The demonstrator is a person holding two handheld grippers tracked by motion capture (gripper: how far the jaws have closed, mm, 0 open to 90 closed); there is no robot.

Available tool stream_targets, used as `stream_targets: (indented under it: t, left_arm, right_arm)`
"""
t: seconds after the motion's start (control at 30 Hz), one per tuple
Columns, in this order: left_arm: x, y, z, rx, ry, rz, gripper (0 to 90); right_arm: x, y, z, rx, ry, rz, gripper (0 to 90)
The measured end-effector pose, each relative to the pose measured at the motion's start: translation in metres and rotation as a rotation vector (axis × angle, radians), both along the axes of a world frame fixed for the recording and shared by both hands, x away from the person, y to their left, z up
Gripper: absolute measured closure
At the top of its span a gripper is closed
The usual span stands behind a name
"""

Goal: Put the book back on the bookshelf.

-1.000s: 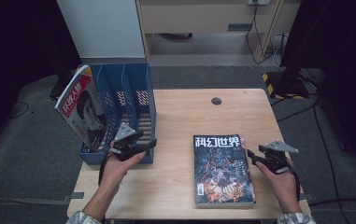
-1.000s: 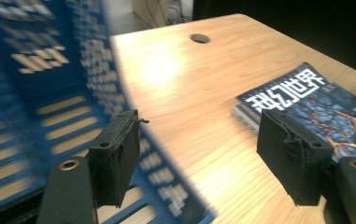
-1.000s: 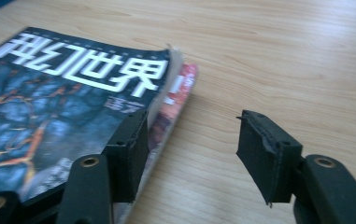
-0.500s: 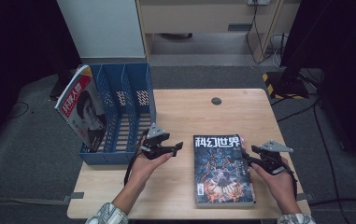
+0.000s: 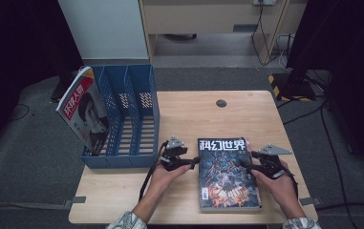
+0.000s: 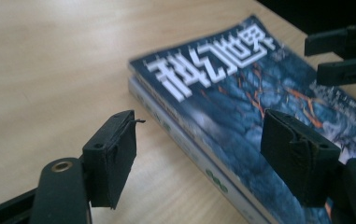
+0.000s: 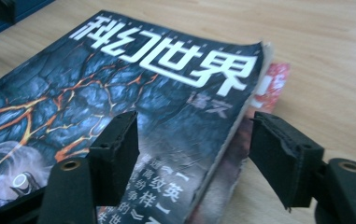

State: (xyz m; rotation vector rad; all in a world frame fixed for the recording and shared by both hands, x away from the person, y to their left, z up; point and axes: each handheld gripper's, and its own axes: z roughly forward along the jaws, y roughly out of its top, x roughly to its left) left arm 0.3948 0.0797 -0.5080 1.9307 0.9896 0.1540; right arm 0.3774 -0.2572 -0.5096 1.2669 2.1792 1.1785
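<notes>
A dark magazine with white title characters tops a small stack at the table's front. My left gripper sits at the stack's left edge, low over the table. In the left gripper view, my left gripper is open, its jaws wide on either side of the stack's spine without touching it. My right gripper is at the stack's right edge. Its jaws have just been opening. In the right gripper view, my right gripper stands open, with the top magazine's worn right edge between the pads, unpressed. A red-covered magazine lies beneath.
A blue file rack stands at the table's left edge, with a red-and-white magazine leaning at its left end. A round black grommet sits in the far middle of the wooden table. Dark floor and cables surround it.
My left hand has moved right from the front of the blue rack to the stack's left edge and come lower. My right hand has stayed at the right edge.
</notes>
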Motion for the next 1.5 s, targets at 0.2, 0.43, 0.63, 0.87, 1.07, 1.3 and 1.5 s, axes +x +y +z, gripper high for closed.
stream_targets:
  t: [0.2, 0.43, 0.63, 0.87, 1.07, 1.3, 1.5]
  left_arm:
    - [-0.01, -0.018, -0.007, 0.042, 0.004, -0.061, 22.3]
    - [-0.013, -0.025, -0.015, 0.04, 0.04, -0.08, 19.2]
    - [-0.011, -0.027, -0.02, -0.002, 0.092, -0.122, 19.0]
    - [-0.011, -0.029, -0.021, -0.005, 0.107, -0.13, 16.6]
    - [-0.01, -0.027, -0.019, -0.005, 0.148, -0.13, 19.6]
    - [-0.01, -0.023, -0.014, -0.002, 0.138, -0.108, 26.5]
    - [-0.007, -0.014, -0.009, -0.041, 0.131, -0.081, 41.7]
  right_arm:
    - [0.001, 0.008, -0.005, -0.01, 0.025, 0.034, 26.7]
    - [0.001, 0.009, -0.007, -0.002, 0.028, 0.032, 24.5]
    - [0.001, 0.01, -0.007, -0.002, 0.021, 0.032, 23.3]
    - [0.001, 0.01, -0.008, 0.005, 0.018, 0.041, 24.1]
    - [0.001, 0.014, -0.008, 0.003, 0.01, 0.063, 26.8]
    - [0.0, 0.015, -0.007, -0.001, 0.011, 0.072, 30.9]
    - [-0.002, 0.016, -0.006, -0.01, -0.002, 0.081, 34.3]
